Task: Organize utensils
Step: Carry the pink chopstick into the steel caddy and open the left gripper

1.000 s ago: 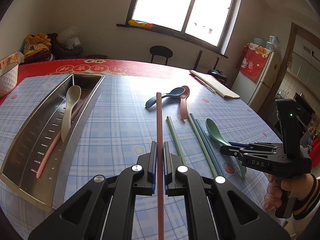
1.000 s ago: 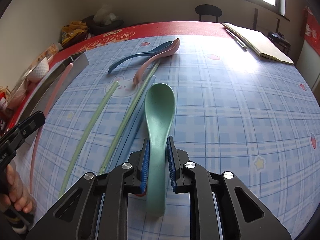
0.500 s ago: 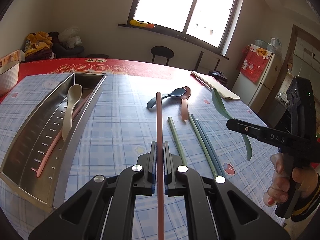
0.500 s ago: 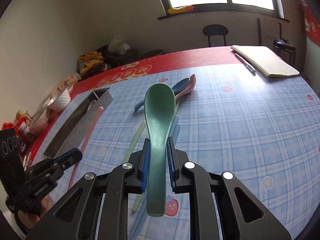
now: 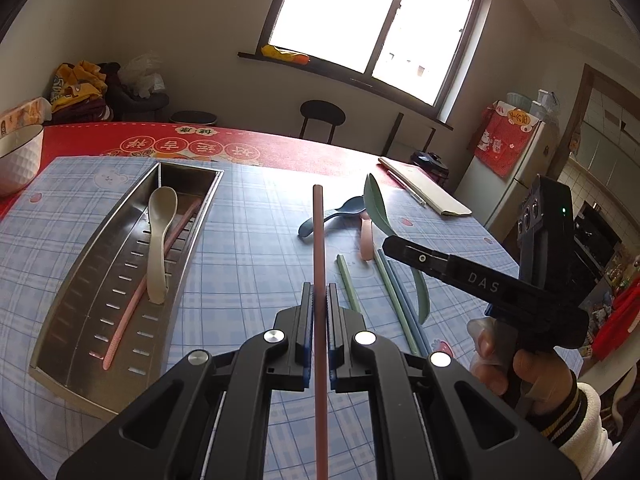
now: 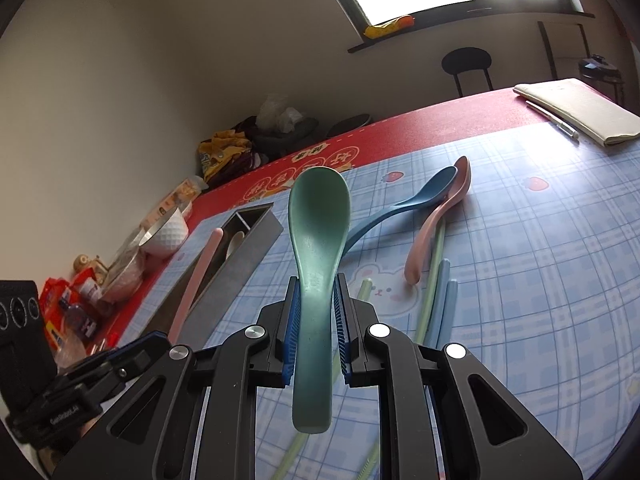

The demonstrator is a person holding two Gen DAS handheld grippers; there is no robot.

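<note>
Above the table, the left gripper clamps a pink chopstick near the steel tray by the left edge, while the right gripper grips a green spoon by its handle, bowl raised.

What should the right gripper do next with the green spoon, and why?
Probably carry the green spoon left toward the metal tray. The right gripper has it clamped and lifted clear of the table, and a white spoon already lies there.

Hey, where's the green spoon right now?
The green spoon is off the table, pinched by its handle in the right claw, bowl pointing toward the metal tray on the left.
</note>
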